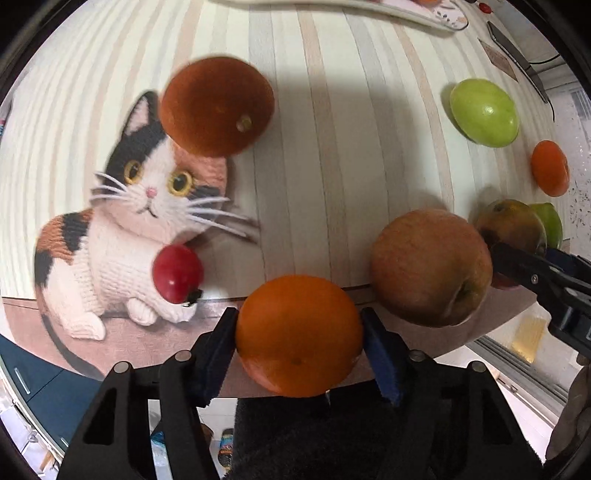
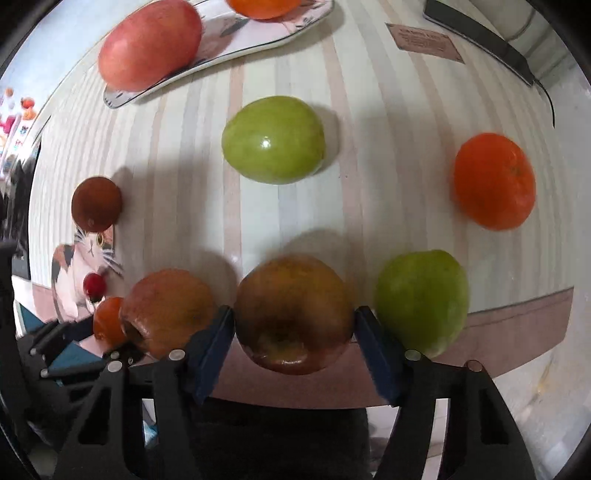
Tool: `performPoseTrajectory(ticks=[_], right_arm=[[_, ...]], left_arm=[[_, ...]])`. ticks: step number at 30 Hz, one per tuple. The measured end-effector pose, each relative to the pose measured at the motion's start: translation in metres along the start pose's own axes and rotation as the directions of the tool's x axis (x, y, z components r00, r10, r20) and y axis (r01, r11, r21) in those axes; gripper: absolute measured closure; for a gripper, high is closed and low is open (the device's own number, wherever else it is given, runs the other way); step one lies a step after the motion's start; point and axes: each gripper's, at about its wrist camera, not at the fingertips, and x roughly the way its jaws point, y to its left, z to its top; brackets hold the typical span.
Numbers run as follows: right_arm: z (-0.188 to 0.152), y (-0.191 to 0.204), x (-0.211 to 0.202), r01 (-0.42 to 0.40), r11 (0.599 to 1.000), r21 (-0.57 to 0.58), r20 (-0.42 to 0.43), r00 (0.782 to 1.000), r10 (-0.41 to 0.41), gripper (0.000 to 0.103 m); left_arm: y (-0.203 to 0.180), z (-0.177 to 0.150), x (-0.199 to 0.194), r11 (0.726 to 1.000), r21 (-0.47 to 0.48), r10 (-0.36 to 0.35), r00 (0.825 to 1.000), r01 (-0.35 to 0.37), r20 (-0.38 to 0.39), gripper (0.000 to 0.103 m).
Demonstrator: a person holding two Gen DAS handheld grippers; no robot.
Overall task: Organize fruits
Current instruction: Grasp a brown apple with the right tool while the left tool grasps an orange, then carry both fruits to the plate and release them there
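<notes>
My left gripper (image 1: 299,332) is shut on an orange (image 1: 299,334) near the table's front edge. My right gripper (image 2: 293,317) is shut on a brownish apple (image 2: 293,314); it also shows at the right of the left wrist view (image 1: 511,225). A reddish apple (image 1: 430,267) lies between the two held fruits. A green fruit (image 2: 273,140), an orange tangerine (image 2: 495,181), a second green fruit (image 2: 423,301), a dark orange fruit (image 1: 218,107) and a small red fruit (image 1: 177,273) lie on the striped mat. A white plate (image 2: 236,48) at the back holds a pink apple (image 2: 149,44) and an orange fruit (image 2: 262,7).
The mat carries a calico cat picture (image 1: 122,221) at the left. A dark knife (image 2: 484,40) and a brown label (image 2: 424,40) lie at the back right. The table's front edge (image 2: 517,325) runs just under both grippers, with floor below.
</notes>
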Motion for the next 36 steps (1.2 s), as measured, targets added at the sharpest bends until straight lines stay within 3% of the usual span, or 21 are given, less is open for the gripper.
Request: performPoseTrajectory(ticks=[14, 20, 24, 30, 33, 36], right_arm=[[0.005, 0.019, 0.003, 0.025, 0.999, -0.038, 0.022, 0.999, -0.025, 0.034], [0.007, 0.016, -0.025, -0.048, 0.999, -0.008, 0.071, 0.996, 0.049, 0.034], [0.028, 0.020, -0.066, -0.132, 0.991, 0.004, 0.147, 0.981, 0.130, 0.034], [0.096, 0.030, -0.130, -0.228, 0.974, -0.014, 0.256, 0.940, 0.224, 0.034], [0.147, 0.037, -0.152, -0.245, 0.969, -0.033, 0.288, 0.926, 0.244, 0.034], [0.200, 0.053, -0.153, -0.235, 0.971, -0.042, 0.273, 0.932, 0.238, 0.034]], left_arm=[[-0.015, 0.003, -0.015, 1.000, -0.005, 0.019, 0.997, -0.019, 0.076, 0.042], [-0.010, 0.002, -0.067, 1.000, -0.010, -0.019, 0.986, 0.021, 0.167, 0.042], [-0.002, 0.011, -0.123, 0.997, -0.014, -0.067, 0.961, 0.074, 0.268, 0.042], [0.028, 0.083, -0.187, 0.990, -0.025, -0.120, 0.922, 0.139, 0.368, 0.042], [0.040, 0.138, -0.203, 0.989, -0.050, -0.111, 0.919, 0.140, 0.378, 0.042], [0.060, 0.191, -0.200, 0.985, -0.093, -0.109, 0.932, 0.149, 0.345, 0.042]])
